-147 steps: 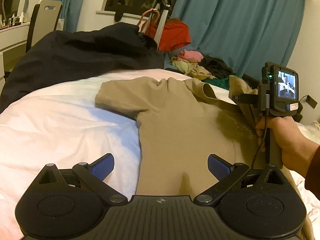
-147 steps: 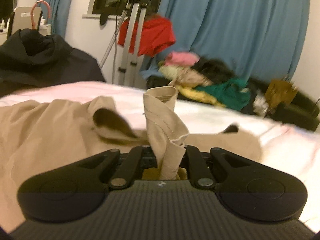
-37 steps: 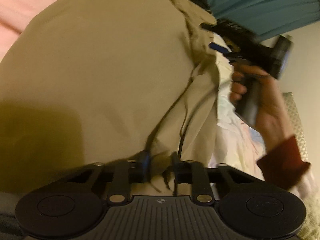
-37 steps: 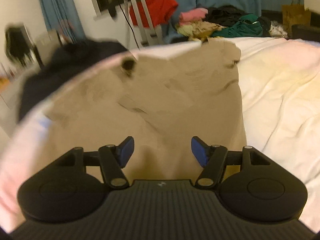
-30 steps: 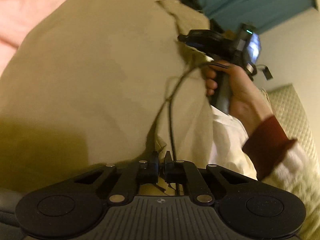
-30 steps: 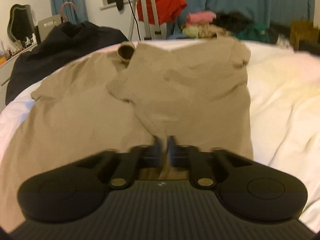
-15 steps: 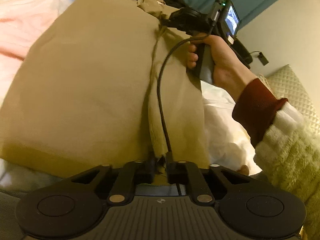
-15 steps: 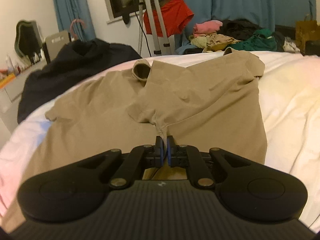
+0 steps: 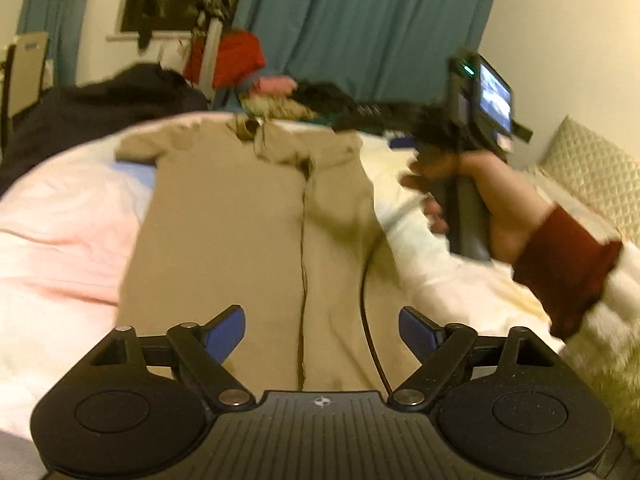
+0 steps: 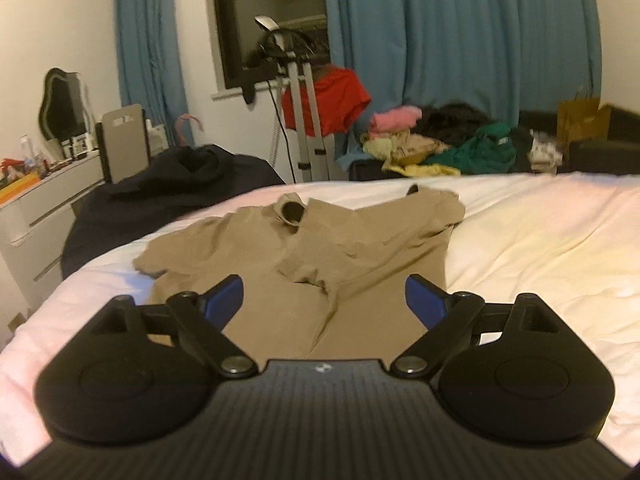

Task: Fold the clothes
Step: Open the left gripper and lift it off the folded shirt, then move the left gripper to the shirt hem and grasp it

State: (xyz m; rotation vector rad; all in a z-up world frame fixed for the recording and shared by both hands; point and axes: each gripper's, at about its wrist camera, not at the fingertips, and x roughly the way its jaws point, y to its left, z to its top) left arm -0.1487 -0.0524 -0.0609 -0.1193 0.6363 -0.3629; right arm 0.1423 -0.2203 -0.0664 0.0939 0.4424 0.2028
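A tan polo shirt (image 9: pixel 224 232) lies flat on the white bed (image 9: pixel 60 216), collar at the far end, its right side folded over the middle along a lengthwise edge. It also shows in the right wrist view (image 10: pixel 320 256). My left gripper (image 9: pixel 322 328) is open and empty above the shirt's near hem. My right gripper (image 10: pixel 324 300) is open and empty, raised above the shirt's lower part. In the left wrist view the right gripper's body (image 9: pixel 468 120) is held in a hand at the right, above the bed.
A black garment (image 10: pixel 176 184) lies at the bed's far left. A pile of mixed clothes (image 10: pixel 440 140) and a red garment (image 10: pixel 328 100) on a metal stand sit beyond the bed before blue curtains. A white dresser (image 10: pixel 36 216) stands left.
Both grippers were shut on the shirt's folded edge half a second ago. Both have opened, let go and lifted back; the folded side now lies on the shirt.
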